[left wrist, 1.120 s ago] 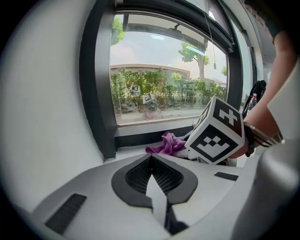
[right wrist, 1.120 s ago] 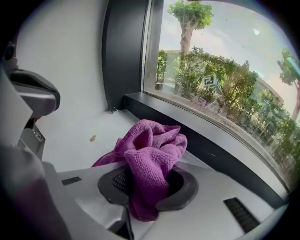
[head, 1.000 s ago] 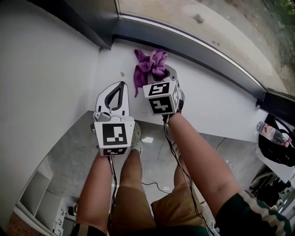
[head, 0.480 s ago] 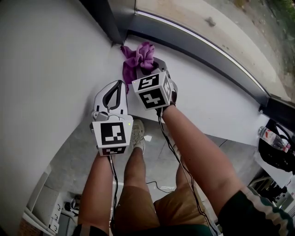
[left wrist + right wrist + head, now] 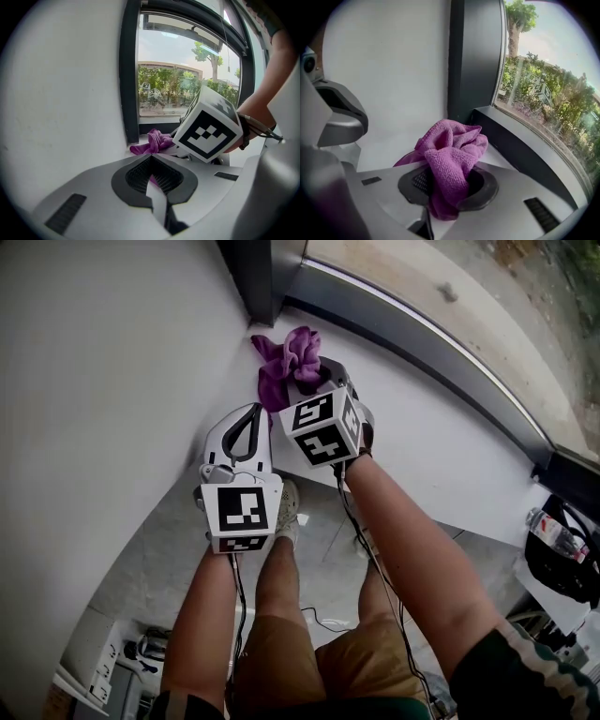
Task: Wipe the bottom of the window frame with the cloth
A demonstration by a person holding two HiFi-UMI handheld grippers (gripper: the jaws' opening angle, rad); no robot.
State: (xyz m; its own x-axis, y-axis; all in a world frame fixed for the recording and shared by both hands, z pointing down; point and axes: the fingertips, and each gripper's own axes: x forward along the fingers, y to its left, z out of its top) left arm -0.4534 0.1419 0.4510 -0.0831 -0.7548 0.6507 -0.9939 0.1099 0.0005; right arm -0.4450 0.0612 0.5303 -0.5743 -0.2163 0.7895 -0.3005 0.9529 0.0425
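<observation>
Purple microfibre cloth (image 5: 291, 362) is bunched up in your right tongs (image 5: 314, 382), whose jaws are clamped tight on its lower folds while the rest billows out above them. The cloth rests over the white sill (image 5: 422, 432), tucked into the corner near the dark bottom rail of the window frame (image 5: 412, 334) and the dark upright (image 5: 258, 277). Your left tongs (image 5: 249, 413) hang just beside the right ones, on the side of the white wall (image 5: 94, 381), with the jaws closed together and nothing held.
</observation>
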